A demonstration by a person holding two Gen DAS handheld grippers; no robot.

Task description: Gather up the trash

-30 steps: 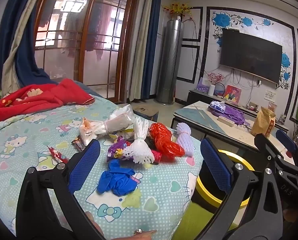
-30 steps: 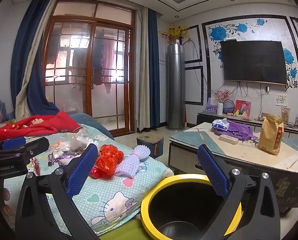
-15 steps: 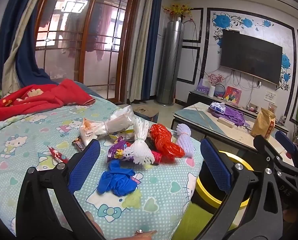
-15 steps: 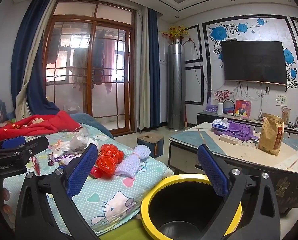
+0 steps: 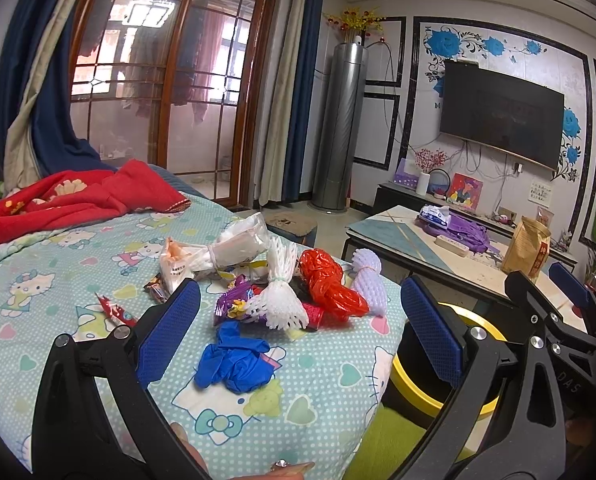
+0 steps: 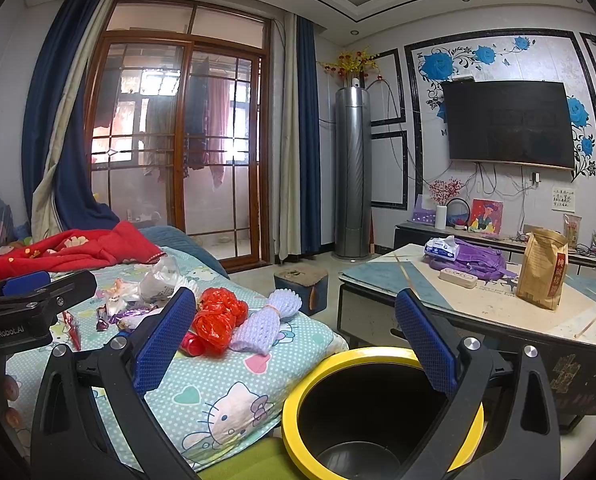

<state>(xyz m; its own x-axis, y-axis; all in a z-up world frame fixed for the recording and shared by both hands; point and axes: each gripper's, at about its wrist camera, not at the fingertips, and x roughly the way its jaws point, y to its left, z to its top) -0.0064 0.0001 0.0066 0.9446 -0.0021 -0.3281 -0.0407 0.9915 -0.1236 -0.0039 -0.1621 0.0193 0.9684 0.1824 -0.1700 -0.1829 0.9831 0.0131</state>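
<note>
Trash lies piled on the bed sheet (image 5: 58, 280): a crumpled blue glove (image 5: 234, 360), a white foam net (image 5: 280, 300), a red plastic bag (image 5: 325, 284), a lilac foam net (image 5: 369, 280), a clear plastic bag (image 5: 238, 246) and small wrappers (image 5: 114, 310). My left gripper (image 5: 298, 340) hovers open above the blue glove, nothing between its pads. A black bin with a yellow rim (image 6: 377, 412) stands beside the bed. My right gripper (image 6: 298, 344) hangs open over the bin and bed corner, holding nothing. The red bag (image 6: 218, 320) and lilac net (image 6: 266, 320) lie left of it.
A red blanket (image 5: 70, 200) is bunched at the bed's far side. A low table (image 6: 497, 304) to the right carries a brown paper bag (image 6: 541, 272), purple cloth and a power strip. A small stool (image 6: 301, 286) sits on the floor beyond the bed.
</note>
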